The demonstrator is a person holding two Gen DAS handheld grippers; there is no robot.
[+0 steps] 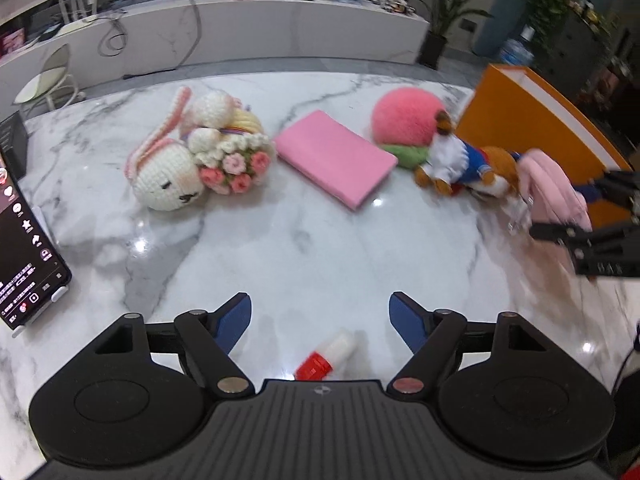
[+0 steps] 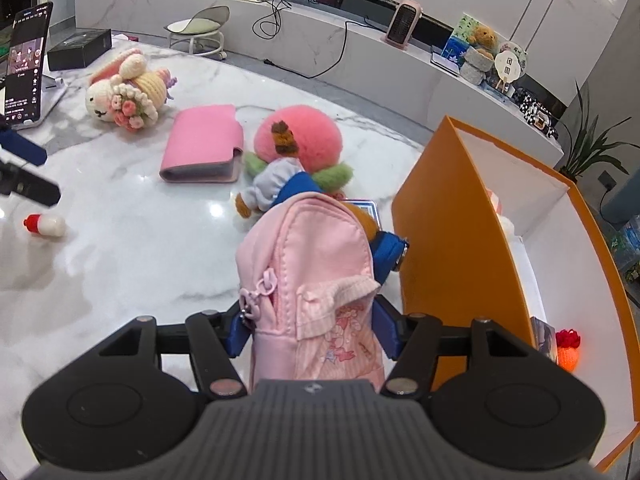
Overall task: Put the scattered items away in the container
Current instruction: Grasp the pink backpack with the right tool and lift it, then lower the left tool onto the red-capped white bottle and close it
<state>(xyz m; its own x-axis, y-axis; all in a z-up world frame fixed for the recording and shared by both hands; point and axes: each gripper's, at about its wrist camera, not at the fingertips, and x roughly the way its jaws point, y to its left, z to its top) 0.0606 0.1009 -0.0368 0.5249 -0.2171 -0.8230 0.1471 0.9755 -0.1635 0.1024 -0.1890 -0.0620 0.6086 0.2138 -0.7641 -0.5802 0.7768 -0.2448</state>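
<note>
— Marble table (image 1: 304,240), white counter (image 1: 240,36) upper frame. Clutter?
— Crochet bunny (image 1: 188,160), pink wallet (image 1: 334,156), peach plush (image 1: 404,120) mid-frame. Right gripper (image 2: 310,326) clenches pink pouch (image 2: 310,264) beside orange box (image 2: 452,216); left gripper (image 1: 320,320) gapes over small bottle (image 1: 330,354).

Your table (image 1: 320,248) is glossy veined marble. Beside its orange box (image 2: 452,208), matt and smooth-walled, you hold a soft pink cloth pouch (image 2: 308,264); farther off lie a crocheted yarn rabbit (image 1: 188,160) and fuzzy peach plush (image 1: 404,120).
</note>
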